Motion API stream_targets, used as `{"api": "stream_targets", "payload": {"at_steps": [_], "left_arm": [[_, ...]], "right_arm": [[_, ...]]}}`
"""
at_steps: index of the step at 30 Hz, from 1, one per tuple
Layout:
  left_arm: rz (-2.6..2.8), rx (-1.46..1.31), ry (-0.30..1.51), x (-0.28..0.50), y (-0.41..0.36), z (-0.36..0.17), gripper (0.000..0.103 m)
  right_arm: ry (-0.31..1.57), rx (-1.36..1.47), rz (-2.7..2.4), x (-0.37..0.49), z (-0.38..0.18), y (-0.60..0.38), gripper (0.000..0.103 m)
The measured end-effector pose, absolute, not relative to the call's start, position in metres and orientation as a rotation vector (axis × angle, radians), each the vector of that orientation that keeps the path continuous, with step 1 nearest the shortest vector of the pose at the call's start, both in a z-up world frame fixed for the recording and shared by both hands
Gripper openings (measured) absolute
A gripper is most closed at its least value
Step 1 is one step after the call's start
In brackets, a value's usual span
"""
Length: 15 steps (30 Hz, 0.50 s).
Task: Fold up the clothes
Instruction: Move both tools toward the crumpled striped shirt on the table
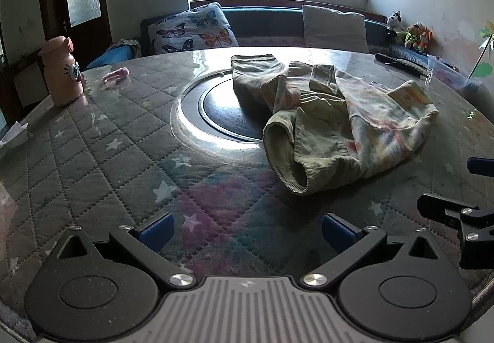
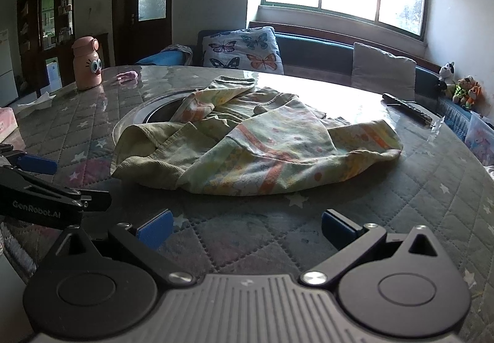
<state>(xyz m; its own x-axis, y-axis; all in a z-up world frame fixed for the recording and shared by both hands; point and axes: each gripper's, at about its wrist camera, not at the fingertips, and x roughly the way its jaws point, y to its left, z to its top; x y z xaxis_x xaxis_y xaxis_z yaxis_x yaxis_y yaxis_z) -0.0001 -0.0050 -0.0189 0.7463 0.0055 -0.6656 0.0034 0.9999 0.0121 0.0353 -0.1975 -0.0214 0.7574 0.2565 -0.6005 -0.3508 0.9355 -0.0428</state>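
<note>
Left wrist view: the left gripper (image 1: 245, 230) is hovering low over a round table (image 1: 92, 157) covered by a quilted, star-printed cloth under clear plastic. Its blue-padded jaws are standing wide apart, holding nothing. A small pair of trousers (image 1: 333, 120), olive corduroy with a pastel patterned lining turned partly outward, is lying crumpled ahead and to the right, overlapping the dark round inset (image 1: 222, 114) at the table's centre. One leg is pointing away, the other opening toward the camera. The right gripper (image 1: 463, 219) is showing at the right edge. A pink bottle (image 1: 61, 71) is standing far left, well clear of the cloth.

Right wrist view: the right gripper (image 2: 245, 227) is also hanging with jaws wide and empty, facing the trousers' (image 2: 256, 145) patterned side just ahead. The left gripper (image 2: 40, 182) is sitting at the left edge. Both tools seem to be flanking the rumpled garment, likely so each can take an edge.
</note>
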Motion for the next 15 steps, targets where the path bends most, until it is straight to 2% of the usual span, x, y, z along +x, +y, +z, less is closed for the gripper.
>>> {"api": "stream_targets", "payload": {"at_steps": [15], "left_arm": [[-0.008, 0.018, 0.739, 0.014, -0.006, -0.017, 0.103]], "right_arm": [[0.644, -0.164, 0.357, 0.048, -0.024, -0.188, 0.103]]}}
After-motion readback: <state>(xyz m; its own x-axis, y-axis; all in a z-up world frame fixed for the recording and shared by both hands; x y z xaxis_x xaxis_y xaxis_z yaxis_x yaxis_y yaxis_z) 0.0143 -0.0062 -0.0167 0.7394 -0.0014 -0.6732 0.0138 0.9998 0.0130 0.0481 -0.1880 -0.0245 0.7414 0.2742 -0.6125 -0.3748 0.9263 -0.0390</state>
